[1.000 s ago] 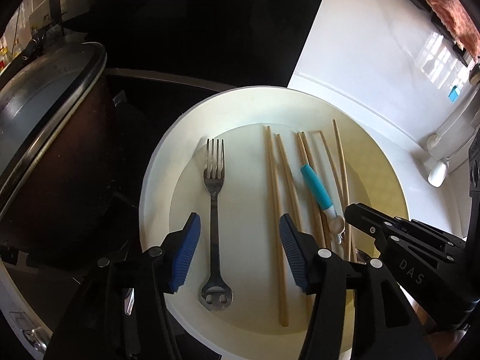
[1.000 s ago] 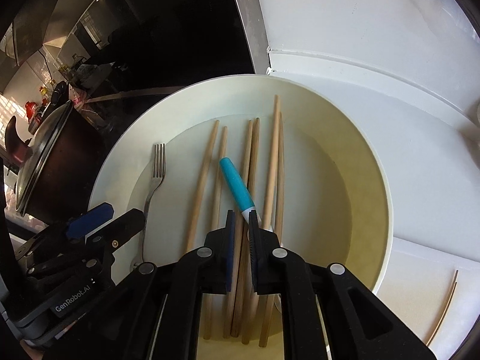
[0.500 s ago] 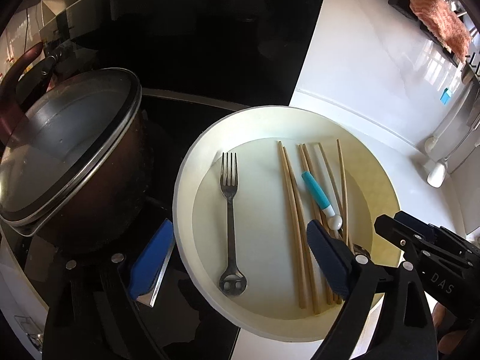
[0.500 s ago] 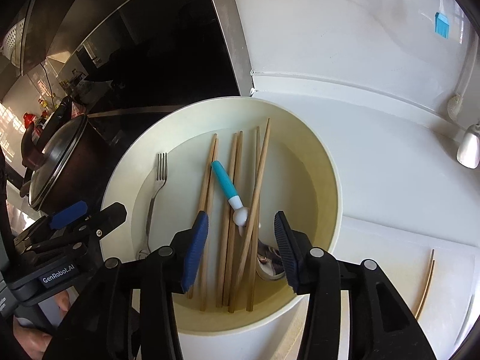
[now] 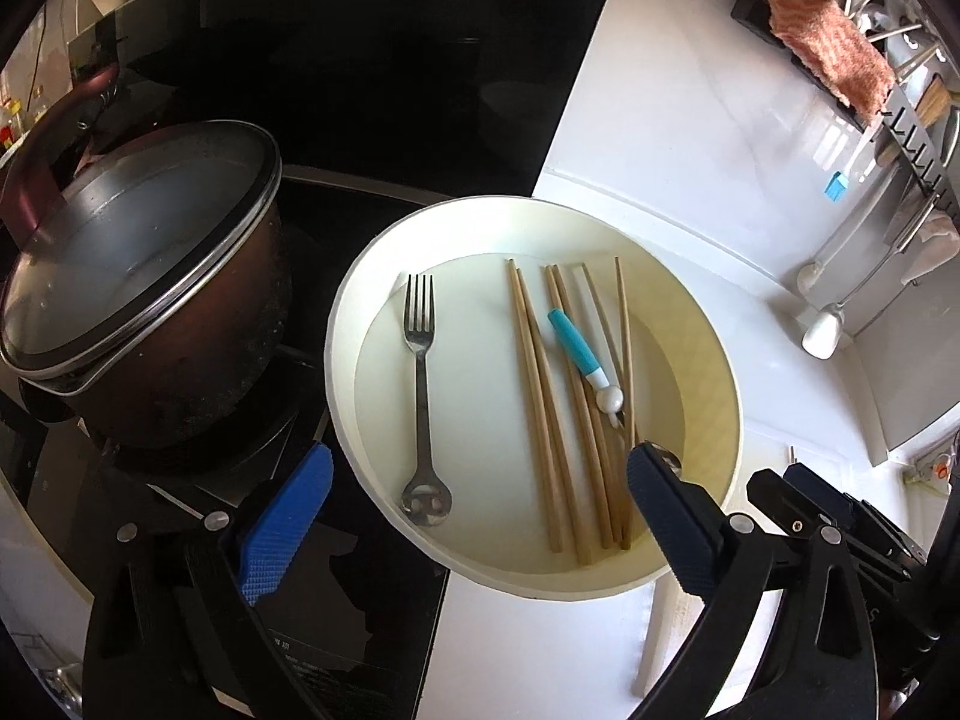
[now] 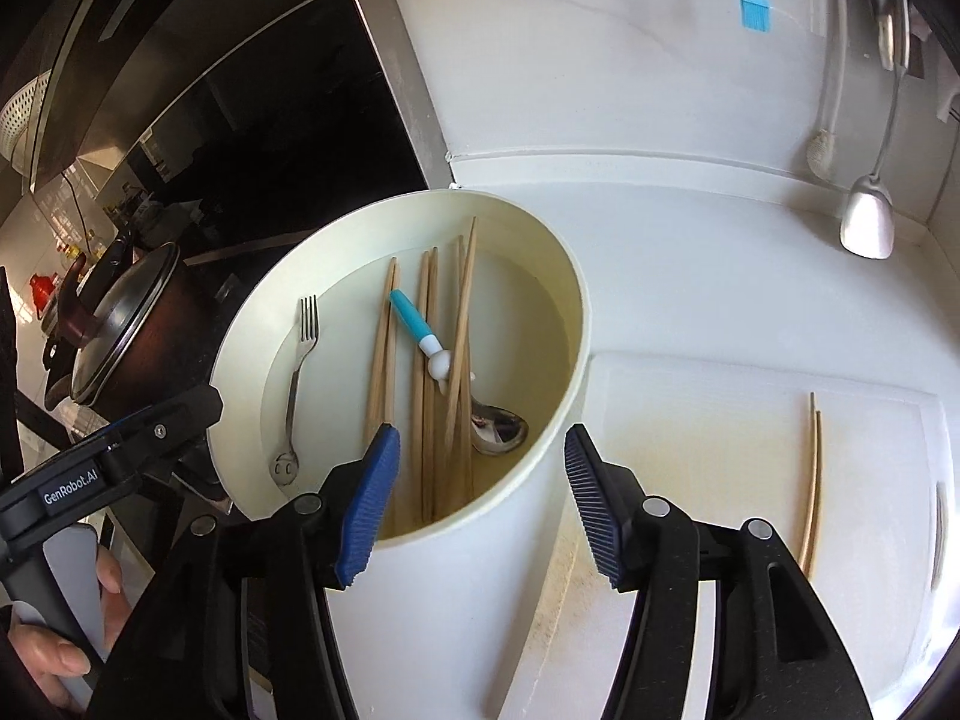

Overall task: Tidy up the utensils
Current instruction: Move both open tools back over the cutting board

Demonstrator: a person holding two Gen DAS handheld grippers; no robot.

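Observation:
A deep white bowl (image 5: 360,276) holds a steel fork (image 5: 423,384), several wooden chopsticks (image 5: 540,396) and a small spoon with a blue handle (image 5: 573,342); its steel scoop (image 6: 501,429) shows in the right wrist view. My left gripper (image 5: 477,480) hangs above the bowl's near rim, jaws opening wide, nothing between the pads. My right gripper (image 6: 480,441) is also over the near rim, jaws opening and not touching anything. Two more chopsticks (image 6: 810,480) lie on the white board (image 6: 690,420) to the right.
A dark pot with a glass lid (image 5: 138,276) stands on the black cooktop, close to the bowl's left side. A ladle (image 6: 867,222), a blue brush (image 6: 755,11) and a pink cloth (image 5: 828,60) hang by the white wall. A hand (image 6: 54,630) holds the left gripper's handle.
Both grippers have drawn back and up from the bowl. The right jaws, shut among the chopsticks at the blue spoon, have opened and let go. The left jaws have spread much wider.

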